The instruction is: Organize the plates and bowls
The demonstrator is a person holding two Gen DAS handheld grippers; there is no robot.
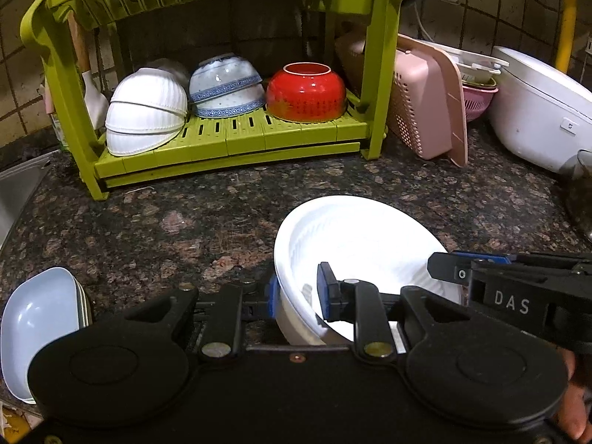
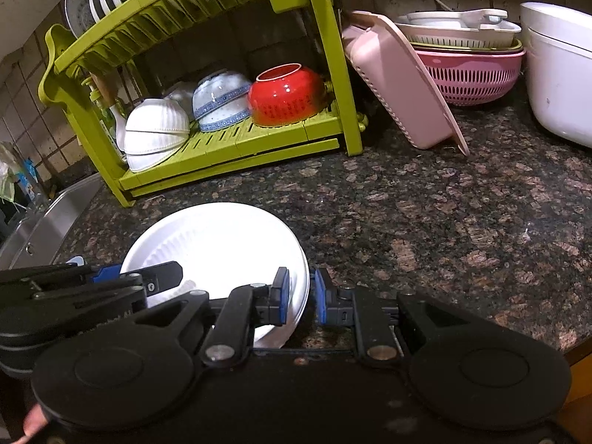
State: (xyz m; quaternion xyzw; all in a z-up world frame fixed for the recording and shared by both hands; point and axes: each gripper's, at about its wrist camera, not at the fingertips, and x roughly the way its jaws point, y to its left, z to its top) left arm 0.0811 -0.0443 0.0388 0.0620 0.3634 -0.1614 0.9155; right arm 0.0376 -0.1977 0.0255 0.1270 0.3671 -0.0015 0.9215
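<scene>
Just glossy white ribbed bowl [image 1: 355, 236], tilted.

My black left gripper [image 1: 298, 294] and black right gripper [image 2: 299, 301], both blue-padded, flank a glossy white ribbed plate [image 1: 355, 236] on the brown-speckled granite desk [image 2: 425, 222], facing a lime-green plastic rack [image 1: 229, 140] with ribbed white bowls [image 1: 146, 111], blue-banded white bowls [image 1: 225, 85] and a shiny red bowl [image 1: 306, 92].

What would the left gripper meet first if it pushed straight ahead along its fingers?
The white bowl: the left gripper already straddles its near rim. Beyond lies bare counter, then probably the green rack.
</scene>
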